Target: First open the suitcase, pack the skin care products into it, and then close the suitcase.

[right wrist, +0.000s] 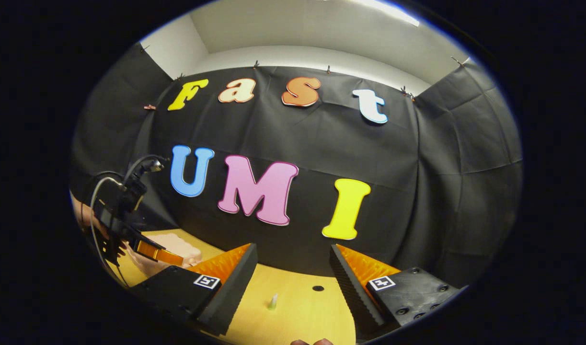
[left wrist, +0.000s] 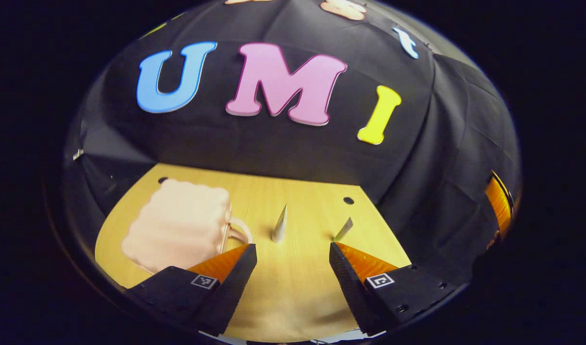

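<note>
Nearest the lens in the left gripper view, we see the left gripper (left wrist: 293, 261) with its two fingers spread wide and nothing between them, poised above the pale yellow wooden tabletop (left wrist: 293, 297). Beyond the left finger we note the small pale pink ribbed suitcase (left wrist: 180, 225), closed and lying on the table toward its left side, with its looped handle (left wrist: 238, 231) facing the middle of the table. Just past the fingertips two skin care products stand apart from the suitcase: a slim whitish pointed tube (left wrist: 279, 225) near the centre and a slim greenish-grey tube (left wrist: 343, 230) to its right, close to the tip of the right finger. Two dark round holes mark the far part of the tabletop, one of them (left wrist: 348, 200) beyond the greenish-grey tube. In the right gripper view, we see the right gripper (right wrist: 293, 268) likewise released, its fingers wide apart and empty, held higher and aimed at the black cloth wall (right wrist: 441, 191). Between its fingers a small pale tube (right wrist: 272, 301) stands on the table; we cannot tell which of the two it is. At the left edge the left gripper appears farther off, a hand (right wrist: 84, 215) holding it above the pink suitcase.
</note>
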`<state>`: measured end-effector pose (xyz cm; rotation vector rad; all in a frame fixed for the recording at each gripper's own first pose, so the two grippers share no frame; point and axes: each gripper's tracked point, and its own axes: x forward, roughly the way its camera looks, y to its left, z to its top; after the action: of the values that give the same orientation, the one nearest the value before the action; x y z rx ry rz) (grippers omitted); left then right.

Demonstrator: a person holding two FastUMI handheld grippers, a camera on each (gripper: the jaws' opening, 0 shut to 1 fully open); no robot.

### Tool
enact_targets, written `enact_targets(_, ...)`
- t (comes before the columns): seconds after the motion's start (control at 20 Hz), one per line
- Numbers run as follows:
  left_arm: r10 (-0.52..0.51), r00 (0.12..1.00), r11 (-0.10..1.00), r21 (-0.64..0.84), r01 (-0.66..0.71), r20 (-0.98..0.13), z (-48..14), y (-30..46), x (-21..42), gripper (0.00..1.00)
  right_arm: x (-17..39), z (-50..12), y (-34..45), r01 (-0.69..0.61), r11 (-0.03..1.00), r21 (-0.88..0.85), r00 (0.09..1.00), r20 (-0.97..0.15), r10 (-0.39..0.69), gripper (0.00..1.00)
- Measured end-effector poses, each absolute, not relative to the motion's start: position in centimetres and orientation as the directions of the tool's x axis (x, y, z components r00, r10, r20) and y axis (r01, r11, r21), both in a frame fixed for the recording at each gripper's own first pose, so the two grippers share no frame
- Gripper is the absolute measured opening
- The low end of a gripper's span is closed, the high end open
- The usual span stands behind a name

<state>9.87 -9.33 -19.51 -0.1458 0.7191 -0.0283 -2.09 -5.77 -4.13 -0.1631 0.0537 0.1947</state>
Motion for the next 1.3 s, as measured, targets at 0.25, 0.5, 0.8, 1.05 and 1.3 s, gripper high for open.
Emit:
enact_targets(0.25,-0.017,0.597,0.997,-0.060,-0.052,-0.802,-27.1,-7.3,15.7,0.94,-3.3,-6.4,-8.9,-0.127,0.971,-0.205,0.986,-0.131,0.102,0.96)
enact_targets(0.5,0.075,0.442,0.997,0.060,-0.049,-0.894,-32.7,-5.2,18.7,0.94,-3.3,-6.9,-10.0,-0.061,0.971,-0.231,0.988,-0.151,0.026,0.96)
enact_targets(0.8,0.072,0.292,0.988,0.029,-0.150,-0.954,-38.7,-4.3,19.2,0.87,-3.9,-7.8,-9.6,-0.006,0.955,-0.297,0.984,-0.173,-0.047,0.96)
enact_targets(1.05,0.023,0.280,1.000,0.020,-0.014,-0.960,-37.7,-3.4,19.3,0.24,-4.8,-9.3,-8.9,0.010,0.950,-0.312,0.972,-0.221,-0.083,0.96)
enact_targets(1.3,-0.016,0.395,0.989,0.044,0.141,-0.918,-29.7,-3.5,20.8,0.14,-4.0,-9.3,-6.3,-0.023,0.948,-0.317,0.975,-0.217,-0.049,0.96)
